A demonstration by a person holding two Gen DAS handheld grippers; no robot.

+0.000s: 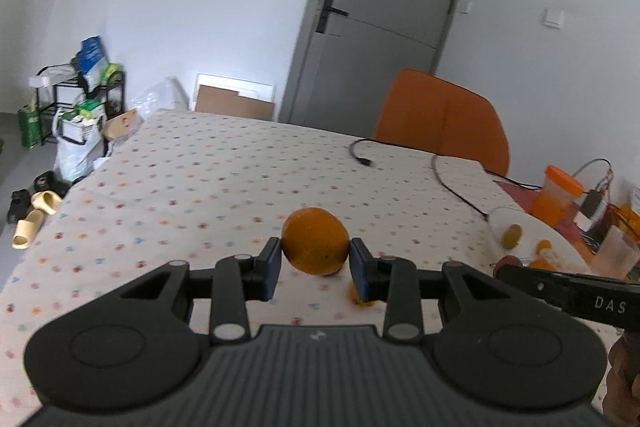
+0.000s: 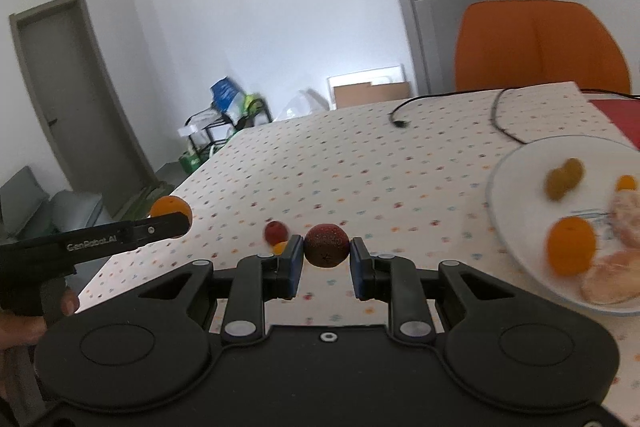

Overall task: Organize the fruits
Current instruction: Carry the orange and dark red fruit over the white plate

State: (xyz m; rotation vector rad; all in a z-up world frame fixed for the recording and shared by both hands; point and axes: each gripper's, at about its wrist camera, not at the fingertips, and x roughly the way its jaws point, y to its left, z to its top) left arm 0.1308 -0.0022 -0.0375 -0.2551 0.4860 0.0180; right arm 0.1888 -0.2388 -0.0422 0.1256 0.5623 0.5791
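An orange (image 1: 315,241) is clamped between the pads of the left gripper (image 1: 316,263) and is carried above the table (image 1: 208,187), clear of the cloth. A dark red fruit (image 2: 326,245) is clamped in the same way by the right gripper (image 2: 326,259), also off the table. The plate (image 2: 516,171) lies to the right of both grippers, near the table edge, and some fruits are already held in it: an orange one, two greenish ones and some peeled pieces. Two small fruits, one red (image 2: 276,231) and one orange (image 2: 279,247), are left on the cloth between the two grippers.

The step in hand is judged to be the carrying of both fruits to the plate. To do it well, both grips should be kept firm until each fruit is over the plate, because round fruit can slip out from flat pads when the hand is turned. The right fruit is nearer to the plate, so it is better set down first, and the left gripper can be brought in after it, so that the two tools are not crossed. Each fruit should be lowered to a bare part of the plate, away from the peeled pieces, and released only when it is low, otherwise it may roll over the rim. The black cable (image 2: 500,119) behind the plate should be avoided.
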